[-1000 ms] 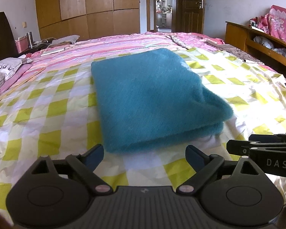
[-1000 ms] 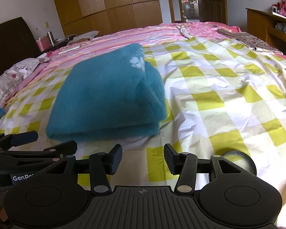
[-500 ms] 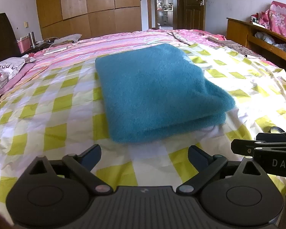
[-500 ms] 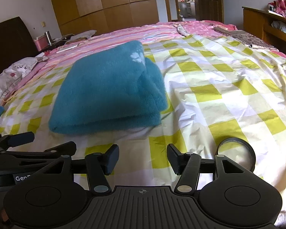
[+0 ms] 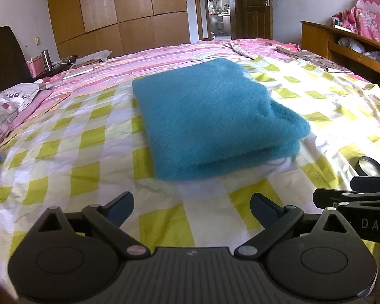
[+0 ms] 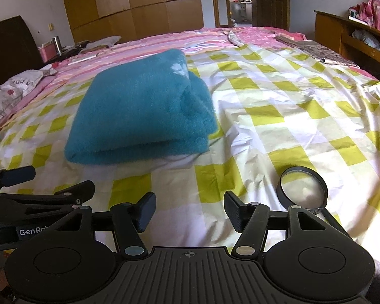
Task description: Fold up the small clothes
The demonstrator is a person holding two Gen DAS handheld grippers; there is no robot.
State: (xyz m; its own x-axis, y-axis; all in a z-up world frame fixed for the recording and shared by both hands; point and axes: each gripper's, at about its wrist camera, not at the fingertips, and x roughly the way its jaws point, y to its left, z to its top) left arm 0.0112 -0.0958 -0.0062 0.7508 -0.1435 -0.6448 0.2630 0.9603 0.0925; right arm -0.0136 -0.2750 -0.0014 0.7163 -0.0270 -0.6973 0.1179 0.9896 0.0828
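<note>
Fleece, teal and thick, lies folded into a neat stack (image 5: pixel 210 119) on the yellow-checked bedsheet (image 5: pixel 71 139), toward the middle of the bed and well short of its near edge, with nothing pressing on it. Going left to right: a pale patterned pillow (image 5: pixel 10 101) sits at the bed's left edge, then comes the folded garment, then bare sheet, and near the right edge a round black-rimmed magnifying glass (image 6: pixel 302 190) rests flat. Compared with a second ago the stack sits a little farther from both cameras and its layers look settled rather than being handled. The left gripper (image 5: pixel 191 206) hovers above the sheet near the bed's front edge, its fingers spread wide with only sheet between them. The right gripper (image 6: pixel 190 209), just beside it, has just been opening its jaws; they now stand wide and empty too, clear of the cloth. Both tools apart from the garment suggests this fold is finished and the piece has been released; likely what remains is another item, if any.
</note>
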